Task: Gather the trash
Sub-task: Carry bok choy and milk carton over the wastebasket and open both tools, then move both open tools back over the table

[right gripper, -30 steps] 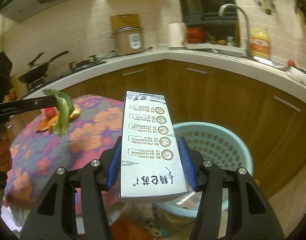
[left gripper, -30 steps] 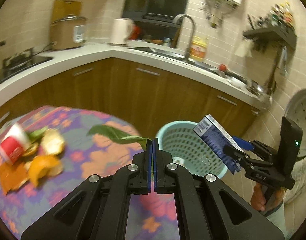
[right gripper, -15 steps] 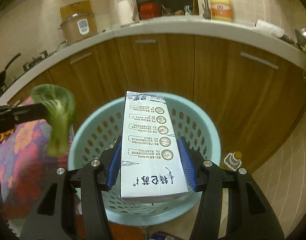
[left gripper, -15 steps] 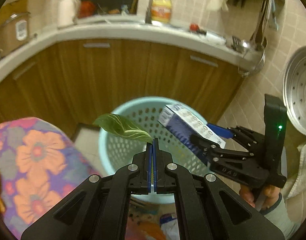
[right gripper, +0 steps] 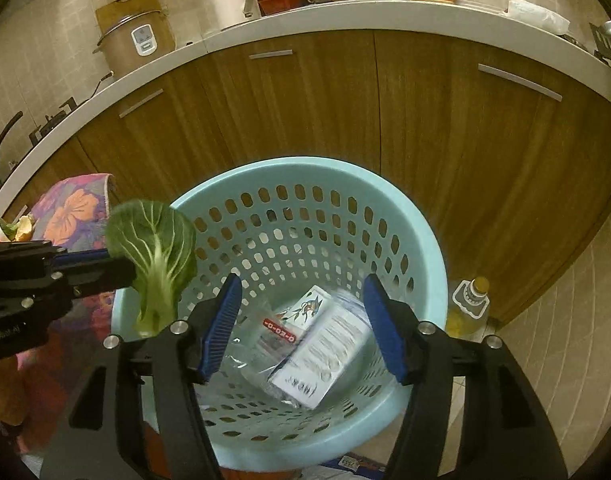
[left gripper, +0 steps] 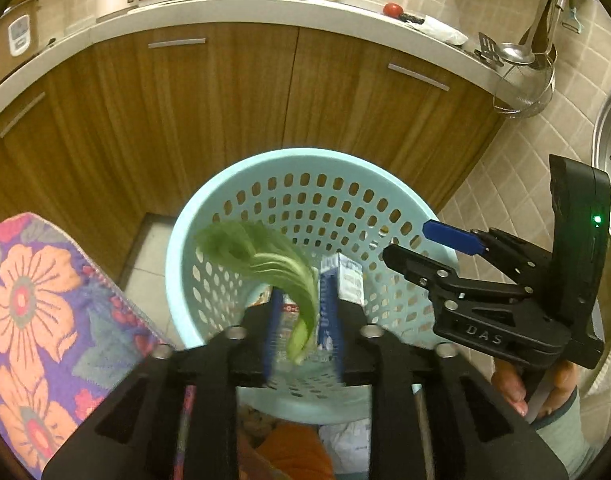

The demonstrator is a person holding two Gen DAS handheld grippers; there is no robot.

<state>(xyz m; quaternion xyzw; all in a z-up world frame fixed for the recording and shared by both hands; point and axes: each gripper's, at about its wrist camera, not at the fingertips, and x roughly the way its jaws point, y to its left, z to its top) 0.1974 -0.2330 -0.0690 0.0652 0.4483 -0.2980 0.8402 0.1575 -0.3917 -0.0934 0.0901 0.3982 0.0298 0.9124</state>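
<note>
A light blue perforated basket [left gripper: 305, 168] [right gripper: 305, 172] stands on the floor by the cabinets. My left gripper [left gripper: 303, 332] is open above its rim; a green vegetable leaf [left gripper: 261, 264] [right gripper: 153, 256] hangs loose between the blurred fingers, over the basket's left edge. My right gripper [right gripper: 301, 320] [left gripper: 409, 248] is open and empty over the basket. The white carton [right gripper: 325, 356] [left gripper: 347, 282] lies inside the basket on clear plastic wrapping [right gripper: 257, 352].
A table with a floral cloth [left gripper: 33, 312] [right gripper: 69, 208] is at the left, with peels [right gripper: 17, 228] on it. Wooden cabinets [right gripper: 305, 96] and the counter are behind. A yellow bottle [right gripper: 469, 304] stands on the floor right of the basket.
Both grippers opened. The carton dropped from the right gripper into the basket. The leaf slipped loose in the left gripper and now hangs downward.
</note>
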